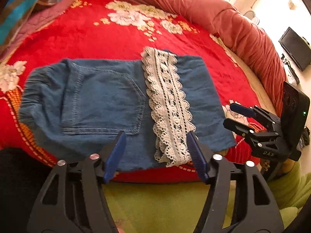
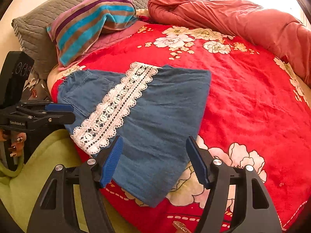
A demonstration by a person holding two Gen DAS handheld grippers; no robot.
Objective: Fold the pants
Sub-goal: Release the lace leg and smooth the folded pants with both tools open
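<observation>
A pair of blue denim pants point(image 1: 108, 101) lies folded into a compact block on the red floral blanket point(image 1: 77, 33) covering the bed, close to the bed's near edge. A back pocket point(image 1: 105, 101) faces up on the waistband side, and a band of white lace trim point(image 1: 169, 104) runs across the block from the near edge toward the far side. In the right wrist view the same denim pants point(image 2: 165, 116) sit with the lace trim point(image 2: 114, 106) slanting across them, and one corner reaches almost to the blanket's near border.

The left hand-held gripper point(image 1: 155, 136) hovers over the near edge of the pants with its blue pads spread wide, one over the denim just below the pocket and the other beside the lace; nothing is between them. The right hand-held gripper point(image 2: 153, 141) is likewise wide apart above the plain denim end, grasping nothing. It shows in the left view as the right hand-held gripper point(image 1: 233, 114) just off the pants' right end.

A rust-coloured quilt point(image 2: 233, 15) is bunched along the far side of the bed, and a striped pillow point(image 2: 91, 25) leans on a grey quilted cushion point(image 2: 38, 23) at the head corner. A dark monitor point(image 1: 295, 48) stands beyond the bed.
</observation>
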